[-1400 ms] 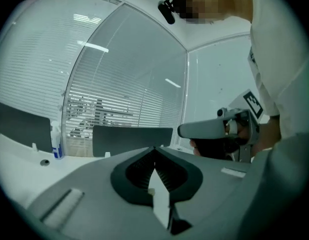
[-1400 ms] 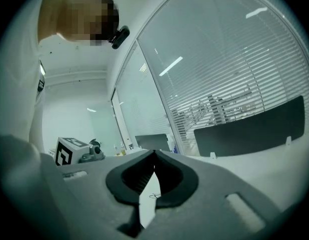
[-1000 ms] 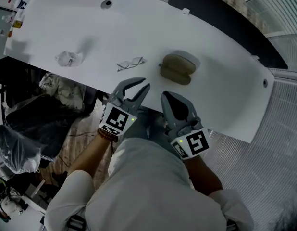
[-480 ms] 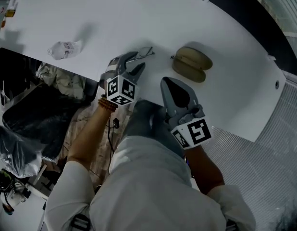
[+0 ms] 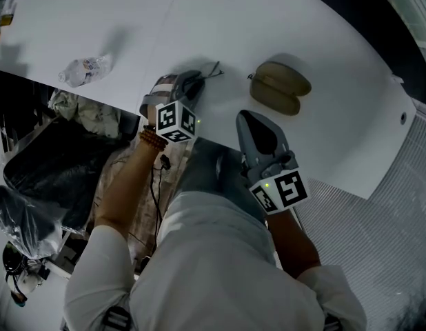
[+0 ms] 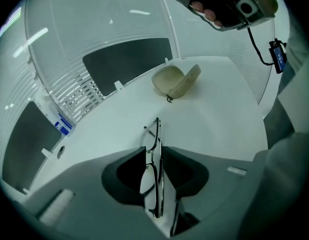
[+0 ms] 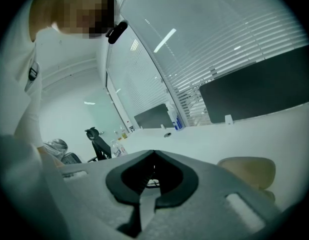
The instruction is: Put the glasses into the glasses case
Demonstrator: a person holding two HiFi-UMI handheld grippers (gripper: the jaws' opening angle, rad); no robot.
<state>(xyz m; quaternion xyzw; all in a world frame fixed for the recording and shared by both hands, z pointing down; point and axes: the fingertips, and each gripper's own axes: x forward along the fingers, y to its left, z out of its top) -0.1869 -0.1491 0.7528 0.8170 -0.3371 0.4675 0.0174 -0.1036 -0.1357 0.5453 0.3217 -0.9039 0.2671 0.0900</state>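
Observation:
Thin-framed glasses (image 5: 212,70) lie folded on the white table (image 5: 337,136), left of the tan glasses case (image 5: 280,88), which is closed. My left gripper (image 5: 192,83) is down on the glasses, pointing steeply downward. In the left gripper view the glasses (image 6: 155,134) stand on edge between the two dark pads, filling the gap as the jaws are closing. The case (image 6: 175,80) lies further along the table. My right gripper (image 5: 246,117) hovers near the table's front edge, short of the case (image 7: 247,171). It is shut, its tips (image 7: 153,155) meeting with nothing between them.
A crumpled clear plastic wrapper (image 5: 82,69) lies on the table far left. Dark bags and clutter (image 5: 54,164) sit on the floor below the table's near edge. A blue and white bottle (image 6: 62,125) stands at the table's back.
My left gripper dropped forward onto the glasses, opened wide, then closed around them. The right gripper sank slightly and stayed shut. The view shifted towards the table.

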